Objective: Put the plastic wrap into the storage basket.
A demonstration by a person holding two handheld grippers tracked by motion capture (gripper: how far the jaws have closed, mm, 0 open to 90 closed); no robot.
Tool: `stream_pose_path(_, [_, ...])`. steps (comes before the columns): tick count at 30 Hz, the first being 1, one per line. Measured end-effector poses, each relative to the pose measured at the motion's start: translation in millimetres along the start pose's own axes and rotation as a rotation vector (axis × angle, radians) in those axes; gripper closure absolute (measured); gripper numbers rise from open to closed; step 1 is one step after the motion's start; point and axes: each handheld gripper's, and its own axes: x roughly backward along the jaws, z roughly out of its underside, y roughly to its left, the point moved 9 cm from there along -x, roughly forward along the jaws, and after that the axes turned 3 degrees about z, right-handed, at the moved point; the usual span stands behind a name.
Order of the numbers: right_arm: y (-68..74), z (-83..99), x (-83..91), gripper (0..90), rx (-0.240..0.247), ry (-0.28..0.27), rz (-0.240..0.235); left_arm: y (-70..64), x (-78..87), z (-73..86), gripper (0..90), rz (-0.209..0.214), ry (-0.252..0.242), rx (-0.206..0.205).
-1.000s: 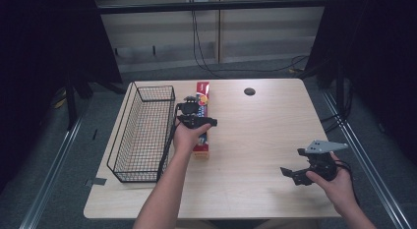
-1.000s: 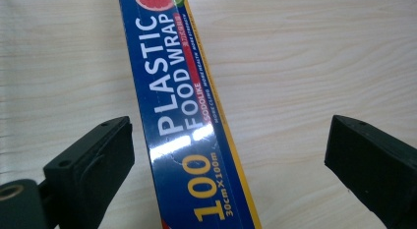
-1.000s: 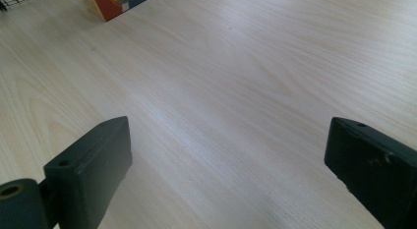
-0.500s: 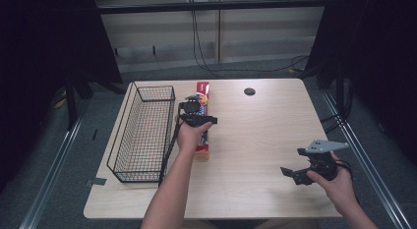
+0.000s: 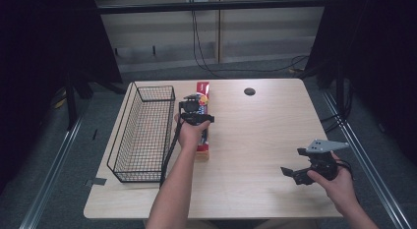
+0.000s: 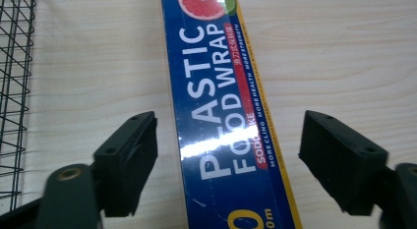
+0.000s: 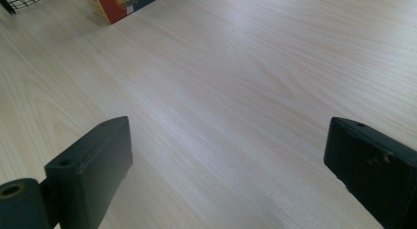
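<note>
- Little had moved since the earlier frame; left gripper [image 6: 228, 160] hovered over the plastic wrap box [image 6: 226, 116], jaws apart astride its long axis.
- Right gripper [image 5: 295, 172], jaws apart, idled well right of the box; wire basket [image 5: 142, 135] just left.

A long plastic food wrap box [image 6: 223, 116] of printed cardboard is seen with a glossy film finish, a bright streak of light caught across its blue face. The table [image 7: 236, 91] is surfaced in pale wood-grain laminate, smooth with a soft sheen. Near the table's left edge, a basket [image 5: 142, 130] of thin black wire mesh is shown, its coating dark and dull. The left gripper [image 6: 228, 155] and right gripper [image 7: 228, 160] are fitted with matt black plastic jaws, faintly scuffed.
</note>
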Motion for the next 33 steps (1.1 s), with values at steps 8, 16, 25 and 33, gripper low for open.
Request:
stream_pose_path(8, [0.0, -0.1, -0.7, 4.0, -0.004, 0.002, -0.003, 2.5, -4.1, -0.1, 30.8, -0.007, 0.003, 0.015])
stream_pose_path(16, [-1.5, 0.1, 0.9, 4.3, -0.007, 0.001, -0.003, 1.6, -8.3, -1.1, 31.0, -0.008, 0.009, 0.026])
stream_pose_path(25, [-3.1, 0.2, 2.4, 4.5, -0.007, -0.007, -0.007, 1.5, -11.3, -3.2, 34.1, -0.009, 0.016, 0.025])
stream_pose_path(33, [-3.9, -0.1, 3.2, 4.5, -0.011, -0.007, -0.002, 1.8, -14.2, -7.6, 35.8, -0.012, 0.025, 0.032])
